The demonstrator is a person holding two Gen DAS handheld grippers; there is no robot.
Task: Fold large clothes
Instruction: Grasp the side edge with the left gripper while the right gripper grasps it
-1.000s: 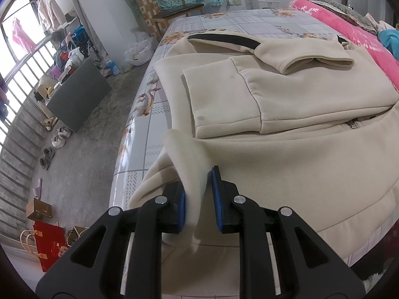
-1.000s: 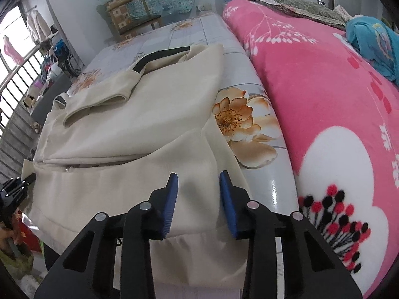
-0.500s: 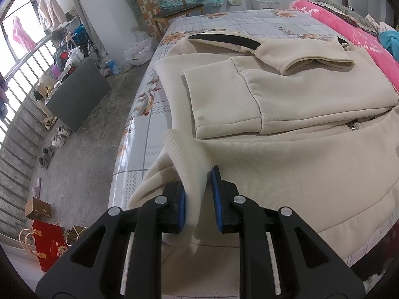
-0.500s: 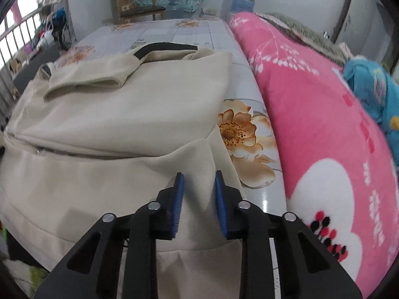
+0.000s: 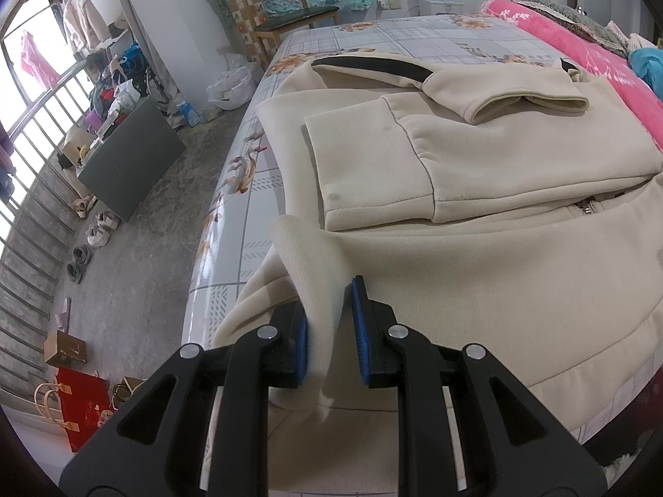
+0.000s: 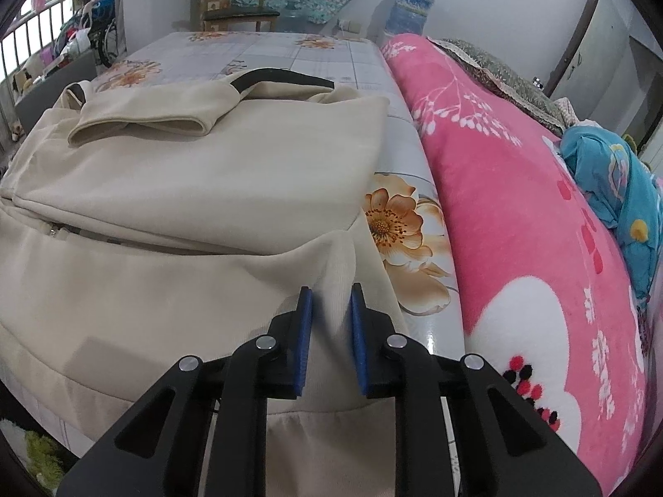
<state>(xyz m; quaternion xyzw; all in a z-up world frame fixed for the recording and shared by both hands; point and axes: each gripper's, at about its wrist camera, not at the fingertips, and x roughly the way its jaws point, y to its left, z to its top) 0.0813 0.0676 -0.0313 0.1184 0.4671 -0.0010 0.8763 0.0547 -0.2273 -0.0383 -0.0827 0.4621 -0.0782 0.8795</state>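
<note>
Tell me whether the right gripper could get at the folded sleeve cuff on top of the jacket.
Probably not yet: the right gripper is pinching the jacket hem. Nothing blocks the cuff ahead.

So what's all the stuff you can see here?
jacket: one, cream, spread on the bed, sleeves folded across it
bed: one, grey sheet with orange flowers
blanket: one, pink with white flowers, right of the jacket
blue cloth: one, on the blanket
chair: one, wooden, past the bed
shoes: several, on the floor to the left
red bag: one, on the floor
left tongs: black and blue, pinching the jacket's hem
right tongs: same colours, pinching the hem's other corner
</note>
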